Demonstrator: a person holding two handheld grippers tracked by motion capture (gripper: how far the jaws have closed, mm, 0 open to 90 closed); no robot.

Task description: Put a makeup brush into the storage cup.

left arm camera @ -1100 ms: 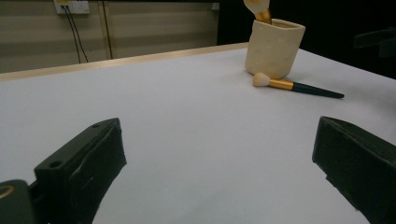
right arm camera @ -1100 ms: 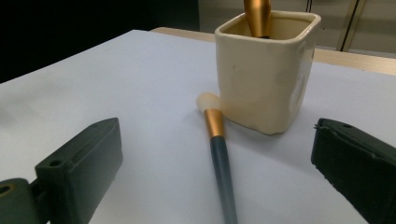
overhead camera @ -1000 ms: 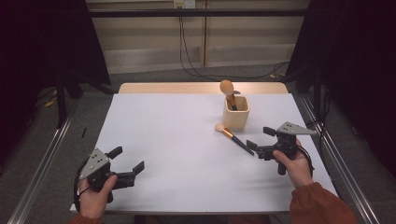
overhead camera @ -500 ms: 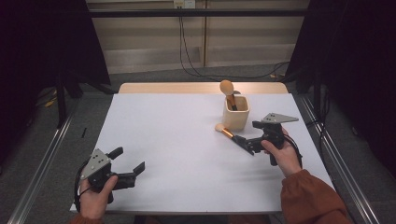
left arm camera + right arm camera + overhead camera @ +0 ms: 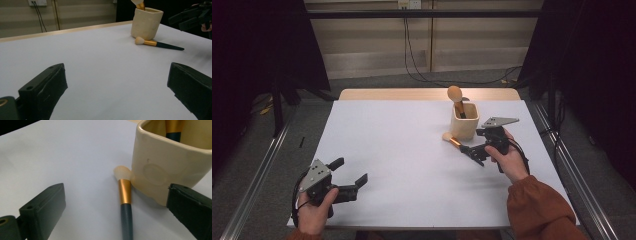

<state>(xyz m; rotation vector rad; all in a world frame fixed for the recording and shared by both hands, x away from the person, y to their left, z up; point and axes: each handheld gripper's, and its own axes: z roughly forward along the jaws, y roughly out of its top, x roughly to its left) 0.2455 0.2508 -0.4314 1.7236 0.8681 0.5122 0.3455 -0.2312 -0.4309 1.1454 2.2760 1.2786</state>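
Curtained lab, white table (image 5: 402, 150)

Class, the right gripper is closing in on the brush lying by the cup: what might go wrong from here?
1. The brush lies against the cup; the right gripper, jaws open astride the handle, may knock the cup.
2. The thin round handle could roll or slip as the jaws shut.
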